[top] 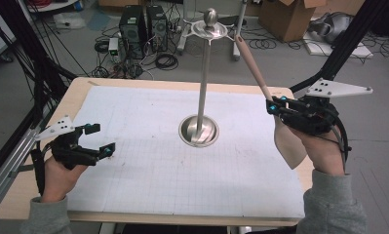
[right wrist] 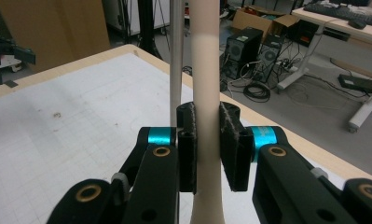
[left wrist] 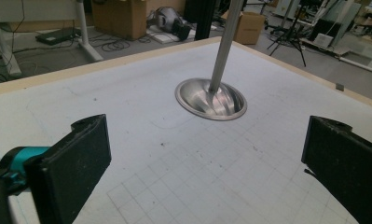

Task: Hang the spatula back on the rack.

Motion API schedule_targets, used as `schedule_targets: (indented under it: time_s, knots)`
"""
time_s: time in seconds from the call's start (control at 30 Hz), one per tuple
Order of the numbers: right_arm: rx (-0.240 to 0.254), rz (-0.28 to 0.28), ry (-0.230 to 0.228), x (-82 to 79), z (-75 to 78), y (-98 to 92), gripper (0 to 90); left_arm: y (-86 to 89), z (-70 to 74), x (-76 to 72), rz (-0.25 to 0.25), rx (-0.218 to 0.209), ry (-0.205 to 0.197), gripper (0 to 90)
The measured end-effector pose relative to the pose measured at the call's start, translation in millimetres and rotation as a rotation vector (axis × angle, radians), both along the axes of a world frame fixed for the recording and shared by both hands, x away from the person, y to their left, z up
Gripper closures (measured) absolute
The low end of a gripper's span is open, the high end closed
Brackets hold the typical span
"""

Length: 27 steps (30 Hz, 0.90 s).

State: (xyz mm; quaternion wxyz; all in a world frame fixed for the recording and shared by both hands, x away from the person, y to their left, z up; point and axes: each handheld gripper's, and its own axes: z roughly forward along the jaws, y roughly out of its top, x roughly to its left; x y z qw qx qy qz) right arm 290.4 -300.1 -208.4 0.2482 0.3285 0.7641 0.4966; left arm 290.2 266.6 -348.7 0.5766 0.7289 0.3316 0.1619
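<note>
jaws clamped on pale beige spatula [top: 280, 122], slim handle, broad blade

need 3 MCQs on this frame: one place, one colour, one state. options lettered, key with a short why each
1. Where does the metal stand sit?
A. mid-table
B. the table's near left corner
C. on the floor

2. What colour is the spatula?
A. red
B. beige
C. black

3. How is the left gripper?
A. shut on the spatula
B. open, nothing between its jaws
C. shut on the stand's pole

Key: 1 A, its round base rests on the gridded mat at the centre. 2 B, blade and handle are pale beige. 3 B, the left gripper view shows its jaws wide apart; the right gripper holds the spatula.
</note>
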Motion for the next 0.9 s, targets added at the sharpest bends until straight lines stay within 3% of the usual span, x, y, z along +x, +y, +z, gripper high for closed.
schedule_targets:
  time_s: [0.9]
  knots:
    - [0.03, 0.022, 0.028, 12.6, -8.5, 4.2, 78.7, 3.8, -0.5, -2.7, 0.008, 0.0, 0.002, 1.7]
